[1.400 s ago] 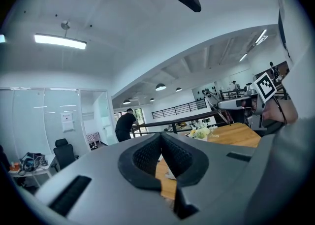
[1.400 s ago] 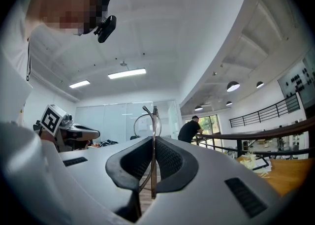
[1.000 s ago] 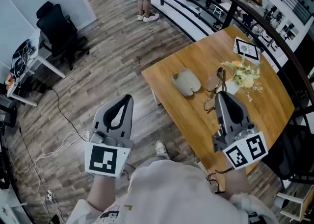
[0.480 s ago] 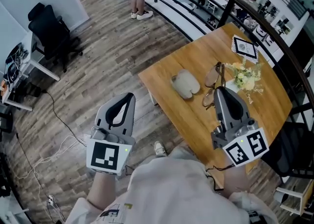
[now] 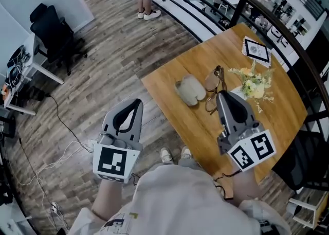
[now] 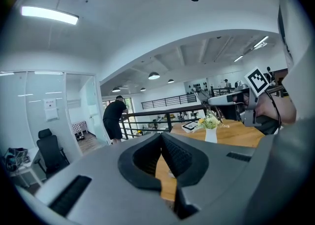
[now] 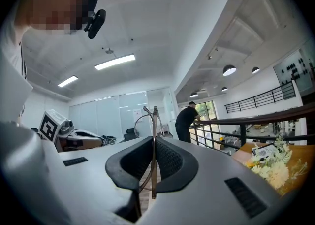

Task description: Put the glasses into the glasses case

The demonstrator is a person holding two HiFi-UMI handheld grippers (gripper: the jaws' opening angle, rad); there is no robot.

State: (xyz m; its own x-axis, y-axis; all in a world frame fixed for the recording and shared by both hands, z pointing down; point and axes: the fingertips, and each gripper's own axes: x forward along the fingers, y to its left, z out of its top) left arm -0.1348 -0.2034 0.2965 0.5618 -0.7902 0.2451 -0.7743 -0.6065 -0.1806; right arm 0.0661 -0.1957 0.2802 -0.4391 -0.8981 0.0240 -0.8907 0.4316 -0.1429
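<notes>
R tool clamped on glasses, held just beside grey glasses case nr desk left corner. L tool jaws together, empty, off desk over floor.

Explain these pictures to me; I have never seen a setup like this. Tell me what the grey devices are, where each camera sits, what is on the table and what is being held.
A person holds two hand-operated grippers, each carrying a cube with square markers. The head view comes from a camera on the person's head, looking down: the left gripper hangs over the floor, the right gripper over a wooden table. The other two views come from cameras riding on each gripper, looking along its jaws. On the table lie a pale glasses case and a vase of flowers. The right gripper's jaws are closed on a thin arm of the glasses. The left gripper's jaws are together with nothing between them.
</notes>
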